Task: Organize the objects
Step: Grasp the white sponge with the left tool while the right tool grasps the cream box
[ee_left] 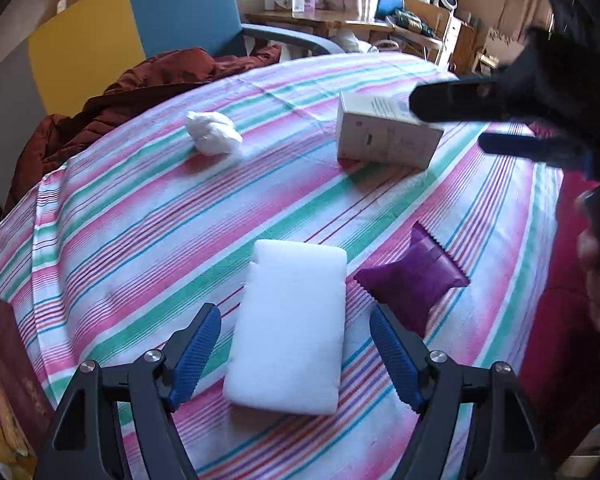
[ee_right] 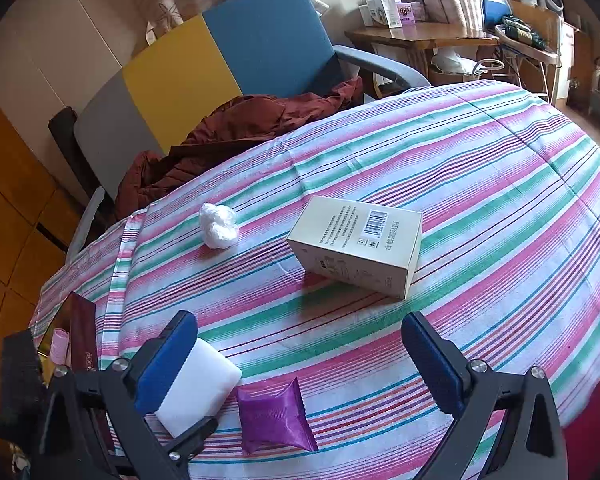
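On the table [ee_left: 100, 240], the sponge [ee_left: 288, 328] lies between the left tongs' [ee_left: 296, 344] open jaws without touching them, the packet [ee_left: 412, 284] just right of it, the box [ee_left: 384, 136] beyond under the right tongs [ee_left: 448, 124], and the wad [ee_left: 212, 132] far left.

Left claw [ee_left: 296, 350] open, right claw [ee_right: 300, 360] open, both angled down

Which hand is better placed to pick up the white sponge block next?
Left. The left tool already straddles the white sponge block, its pads open on either side. The right tool is open further off, aimed toward the cardboard box.
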A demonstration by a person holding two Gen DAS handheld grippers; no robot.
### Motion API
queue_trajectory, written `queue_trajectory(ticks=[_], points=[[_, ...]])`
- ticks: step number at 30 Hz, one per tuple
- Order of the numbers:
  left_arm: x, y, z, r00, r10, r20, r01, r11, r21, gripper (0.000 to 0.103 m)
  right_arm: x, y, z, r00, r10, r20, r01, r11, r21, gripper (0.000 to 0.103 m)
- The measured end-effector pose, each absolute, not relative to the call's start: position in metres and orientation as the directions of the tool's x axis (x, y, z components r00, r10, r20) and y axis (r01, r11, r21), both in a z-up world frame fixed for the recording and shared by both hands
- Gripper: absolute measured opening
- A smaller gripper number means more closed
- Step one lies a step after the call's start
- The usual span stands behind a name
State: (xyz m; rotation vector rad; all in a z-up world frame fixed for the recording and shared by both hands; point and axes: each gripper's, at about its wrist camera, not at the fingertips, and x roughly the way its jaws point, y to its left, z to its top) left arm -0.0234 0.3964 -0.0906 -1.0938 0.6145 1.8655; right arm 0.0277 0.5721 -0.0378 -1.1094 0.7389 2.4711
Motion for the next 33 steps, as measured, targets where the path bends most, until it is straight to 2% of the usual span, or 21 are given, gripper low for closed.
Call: queue_trajectory(ticks=[2,13,25,30,33], points=[[-0.029,0.400,-0.102,-0.236,0.399,-0.886,-0.855,-0.518,-0.006,0.062,0.028,0.572,-0.038,-0.642,0.088,-0.762,-0.491,-0.811,0.320,0.103],[-0.026,0.360,-0.106,-0.261,0.468,-0.844,-0.813,-0.578,-0.069,0.058,0.027,0.575,-0.042,-0.624,0.085,-0.776,-0.506,-0.801,0.319,0.103],[-0.017,0.341,-0.107,-0.312,0.484,-0.817,-0.793,-0.607,-0.057,0.058,0.021,0.572,-0.047,-0.585,0.040,-0.810,-0.487,-0.816,0.311,0.103],[-0.014,0.339,-0.108,-0.326,0.498,-0.804,-0.795,-0.605,-0.053,0.059,0.003,0.580,-0.031,-0.546,0.085,-0.833,-0.409,-0.895,0.176,0.103],[-0.014,0.338,-0.108,-0.331,0.502,-0.799,-0.792,-0.608,-0.054,0.059,-0.018,0.586,-0.032,-0.497,0.128,-0.859,-0.323,-0.945,0.046,0.103]])
